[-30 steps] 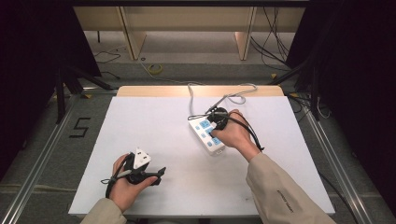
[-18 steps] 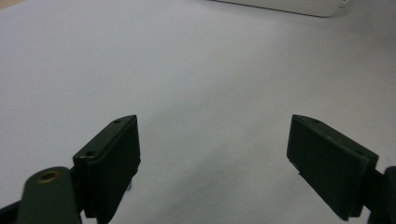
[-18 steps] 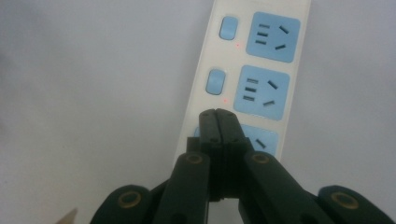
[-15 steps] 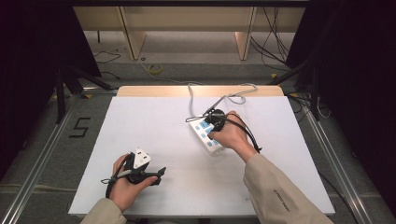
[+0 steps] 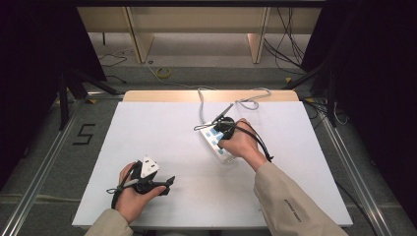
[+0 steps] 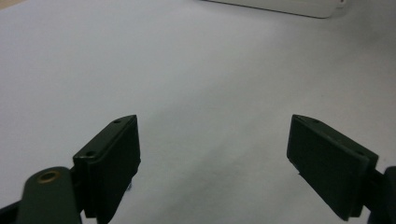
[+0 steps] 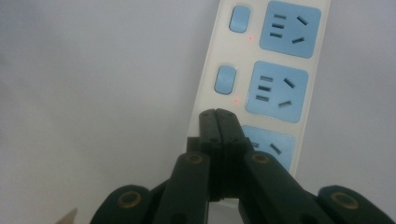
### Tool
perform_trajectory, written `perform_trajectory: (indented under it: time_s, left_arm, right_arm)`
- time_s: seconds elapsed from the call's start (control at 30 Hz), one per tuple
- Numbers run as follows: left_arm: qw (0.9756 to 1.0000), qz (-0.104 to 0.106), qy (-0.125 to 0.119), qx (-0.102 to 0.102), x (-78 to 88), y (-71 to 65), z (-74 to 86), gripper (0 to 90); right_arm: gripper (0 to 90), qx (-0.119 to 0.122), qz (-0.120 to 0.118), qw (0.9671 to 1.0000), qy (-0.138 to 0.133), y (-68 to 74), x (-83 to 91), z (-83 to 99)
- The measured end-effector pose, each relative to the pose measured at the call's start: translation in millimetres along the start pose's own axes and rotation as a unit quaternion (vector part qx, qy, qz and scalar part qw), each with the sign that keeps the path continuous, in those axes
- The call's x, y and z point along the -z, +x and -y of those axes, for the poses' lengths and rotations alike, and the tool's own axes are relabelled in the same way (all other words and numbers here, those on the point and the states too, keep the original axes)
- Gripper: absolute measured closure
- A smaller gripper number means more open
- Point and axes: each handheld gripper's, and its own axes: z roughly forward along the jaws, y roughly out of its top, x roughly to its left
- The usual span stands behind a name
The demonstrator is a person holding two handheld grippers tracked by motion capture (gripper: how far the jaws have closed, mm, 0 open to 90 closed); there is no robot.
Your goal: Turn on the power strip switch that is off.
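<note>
- High view: white table [image 5: 162, 132] takes up the centre of the frame, wood strip along its far edge; grey floor around it, black curtains left and right, loose cables on the floor at the top.
- Power strip [image 5: 215, 143] sits right of centre on the table, white body, blue sockets with a blue switch beside each. Three sockets and two switches visible in right gripper view [image 7: 261, 70]; two small red lights by the switches.
- One white cord [image 5: 200, 105] runs from the strip to the far edge.
- Right gripper [image 7: 218, 116]: jaws pressed together, nothing between them, tips over the strip's switch-side edge by the lowest socket.
- Left gripper [image 5: 167, 183]: lower left, well apart from the strip; jaws spread wide, nothing between them, bare table beyond.
</note>
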Motion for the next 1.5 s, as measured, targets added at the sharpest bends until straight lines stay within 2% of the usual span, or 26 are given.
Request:
perform_trajectory:
  time_s: [0.5, 0.73, 1.5]
  left_arm:
    - [1.0, 0.0, 0.0, -0.001, 0.1, -0.1, -0.2, 17.1]
    - [1.0, 0.0, 0.0, -0.001, 0.5, 0.3, -0.1, 17.1]
    - [1.0, -0.002, 0.0, -0.003, 0.9, -1.1, -0.8, 17.1]
  right_arm:
    - [90.0, 0.001, -0.003, 0.9999, 0.012, 2.4, -8.4, -1.4]
    - [90.0, 0.0, 0.005, 0.9999, 0.016, 1.1, -10.6, -0.9]
    - [90.0, -0.004, 0.005, 0.9999, 0.015, 2.5, -12.8, 0.7]
